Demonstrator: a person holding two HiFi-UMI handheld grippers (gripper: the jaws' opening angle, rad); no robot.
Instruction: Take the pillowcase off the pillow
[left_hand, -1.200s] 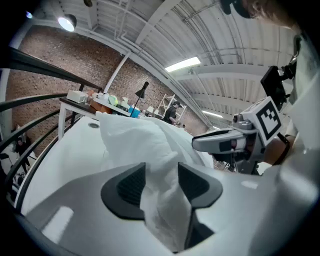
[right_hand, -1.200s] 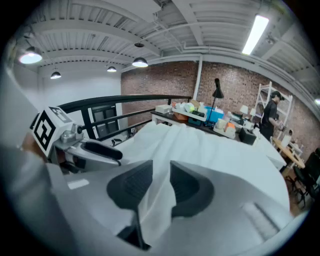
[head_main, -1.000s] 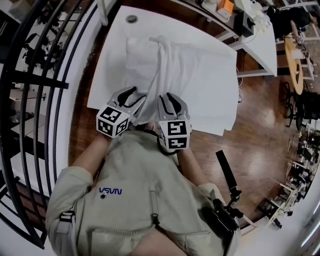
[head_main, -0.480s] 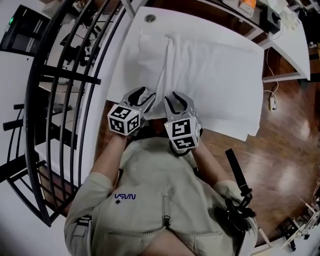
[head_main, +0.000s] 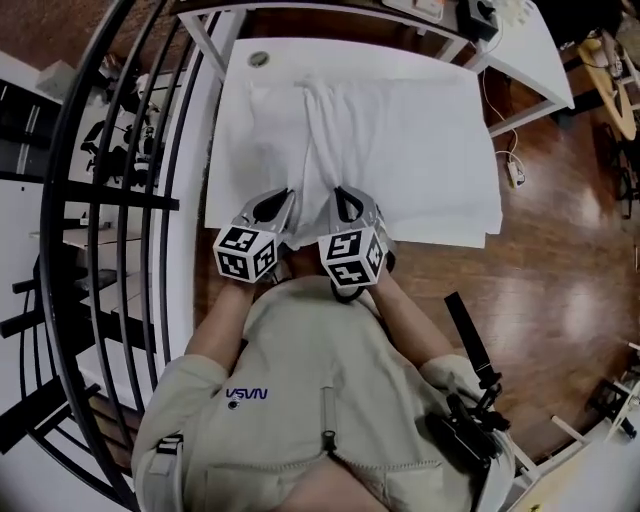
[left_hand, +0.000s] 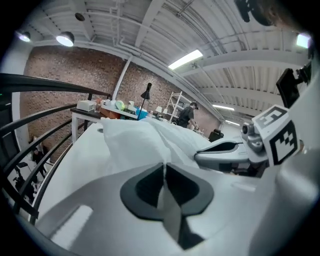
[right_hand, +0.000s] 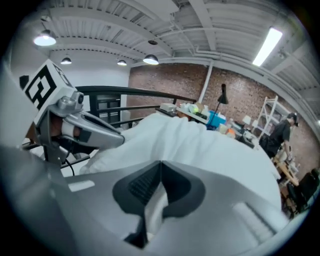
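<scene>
A white pillow in its white pillowcase (head_main: 290, 120) lies on the white table (head_main: 226, 150), and loose cloth spreads to the right. Both grippers sit side by side at the near edge of the cloth. My left gripper (head_main: 283, 198) has just been closing and is shut on a thin fold of pillowcase fabric (left_hand: 167, 200) pinched between its pads. My right gripper (head_main: 341, 196) has also just been closing, and it pinches a fold of the same white fabric (right_hand: 156, 207). Each gripper shows in the other's view: the right gripper (left_hand: 225, 150) and the left gripper (right_hand: 95, 131).
A black metal railing (head_main: 130, 200) runs close along the table's left side. A round grommet (head_main: 259, 58) sits in the table's far left corner. A second white table (head_main: 530, 50) stands at the back right, over a wooden floor (head_main: 570, 250).
Both grippers' jaws, parted in the earlier frames, now stand closed at the near edge of the cloth. The hands have stayed near the same spot while the head view shifted.
</scene>
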